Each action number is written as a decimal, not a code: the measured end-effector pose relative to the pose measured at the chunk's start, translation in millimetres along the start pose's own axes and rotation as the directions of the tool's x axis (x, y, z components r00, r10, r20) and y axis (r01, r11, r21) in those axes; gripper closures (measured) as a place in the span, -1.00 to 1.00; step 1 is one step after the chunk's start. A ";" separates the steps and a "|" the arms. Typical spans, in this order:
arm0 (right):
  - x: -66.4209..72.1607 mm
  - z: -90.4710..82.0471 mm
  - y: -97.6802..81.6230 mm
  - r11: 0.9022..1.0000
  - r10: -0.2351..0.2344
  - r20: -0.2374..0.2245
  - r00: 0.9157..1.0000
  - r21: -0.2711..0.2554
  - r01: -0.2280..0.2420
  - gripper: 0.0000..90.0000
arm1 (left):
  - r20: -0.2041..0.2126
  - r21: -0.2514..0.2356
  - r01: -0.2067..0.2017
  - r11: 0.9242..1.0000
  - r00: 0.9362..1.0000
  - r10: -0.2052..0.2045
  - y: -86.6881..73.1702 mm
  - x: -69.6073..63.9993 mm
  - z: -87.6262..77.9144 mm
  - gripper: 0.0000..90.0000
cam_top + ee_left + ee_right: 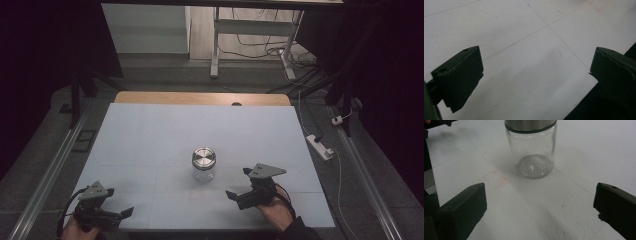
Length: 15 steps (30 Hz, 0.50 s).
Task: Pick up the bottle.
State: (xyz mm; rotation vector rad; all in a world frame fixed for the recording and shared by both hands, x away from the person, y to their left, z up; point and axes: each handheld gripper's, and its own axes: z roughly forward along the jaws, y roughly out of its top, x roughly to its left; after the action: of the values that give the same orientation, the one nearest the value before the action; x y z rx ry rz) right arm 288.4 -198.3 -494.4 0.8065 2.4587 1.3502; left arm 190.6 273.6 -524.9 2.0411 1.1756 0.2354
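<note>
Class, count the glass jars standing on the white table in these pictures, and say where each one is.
1. A single glass jar with a metal lid stands upright near the middle of the table, ahead of the open right claw and untouched by it.

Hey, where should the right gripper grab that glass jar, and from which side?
Grip the jar on its clear glass body just below the metal lid, coming in level from the near side where the open right gripper already faces it. It stands upright; the straight round wall suits opposing jaws.
</note>
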 end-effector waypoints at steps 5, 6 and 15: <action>0.7 11.3 3.3 1.000 -0.006 -0.019 1.000 0.001 0.006 -1.00 | 0.001 0.000 -0.002 1.000 1.000 0.002 0.0 0.0 0.0 -1.00; 0.7 11.3 3.3 1.000 -0.006 -0.019 1.000 0.001 0.006 -1.00 | 0.001 0.000 -0.002 1.000 1.000 0.002 0.0 0.0 0.0 -1.00; -4.6 33.0 6.6 1.000 0.010 -0.037 0.999 0.017 -0.009 -1.00 | 0.001 0.003 -0.003 1.000 1.000 0.003 0.2 0.0 0.3 -1.00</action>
State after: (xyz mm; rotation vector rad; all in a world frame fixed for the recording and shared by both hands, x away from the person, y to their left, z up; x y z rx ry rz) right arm 309.0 -174.7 -507.5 0.8052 2.5008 1.3608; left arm 190.8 273.4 -524.9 2.0455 1.1734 0.2340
